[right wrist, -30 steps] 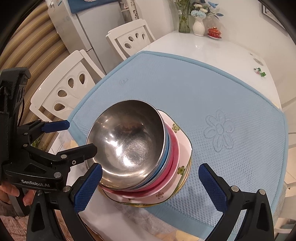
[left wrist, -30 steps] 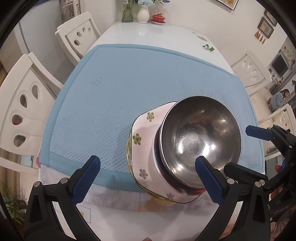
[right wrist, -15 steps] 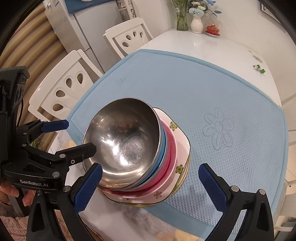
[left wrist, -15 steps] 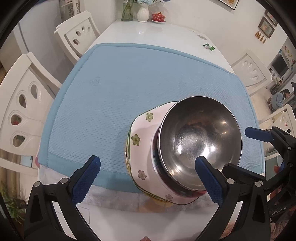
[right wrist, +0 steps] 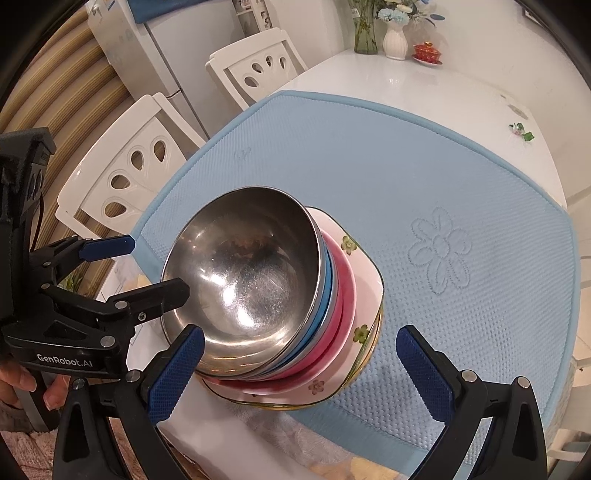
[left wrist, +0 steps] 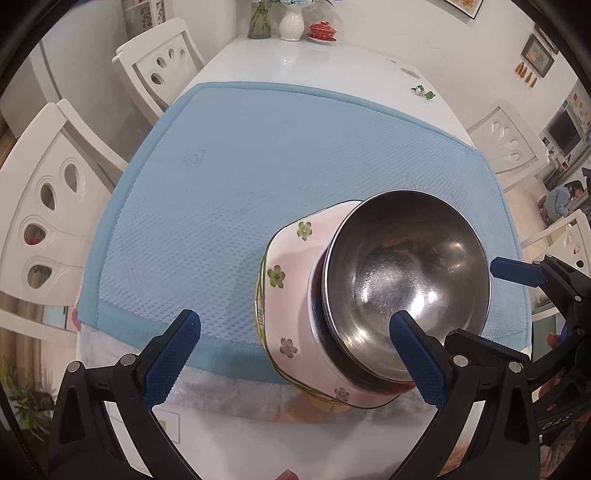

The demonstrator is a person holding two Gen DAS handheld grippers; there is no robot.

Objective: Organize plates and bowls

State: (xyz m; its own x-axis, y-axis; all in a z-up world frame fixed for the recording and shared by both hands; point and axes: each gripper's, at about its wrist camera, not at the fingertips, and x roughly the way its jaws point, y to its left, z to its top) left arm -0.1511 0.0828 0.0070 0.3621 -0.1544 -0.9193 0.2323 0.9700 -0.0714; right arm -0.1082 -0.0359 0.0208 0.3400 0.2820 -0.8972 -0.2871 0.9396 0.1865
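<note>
Since the steel bowl [right wrist: 247,284] already sits nested atop the blue and pink bowls on the floral plate [right wrist: 364,295], stacking looks mostly done. The stack rests at the blue mat's [left wrist: 295,166] near edge on the table. Left claw [left wrist: 291,354] & right claw [right wrist: 301,365] both gape open, holding nothing. Prob. 1 step left: moving the stack.

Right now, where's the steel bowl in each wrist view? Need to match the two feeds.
Left wrist: steel bowl sits right of centre, on top of the stack, above the flowered plate.
Right wrist: steel bowl sits left of centre, topping the blue and pink dishes.
Shared landmark: the white vase at the table's far end.
</note>
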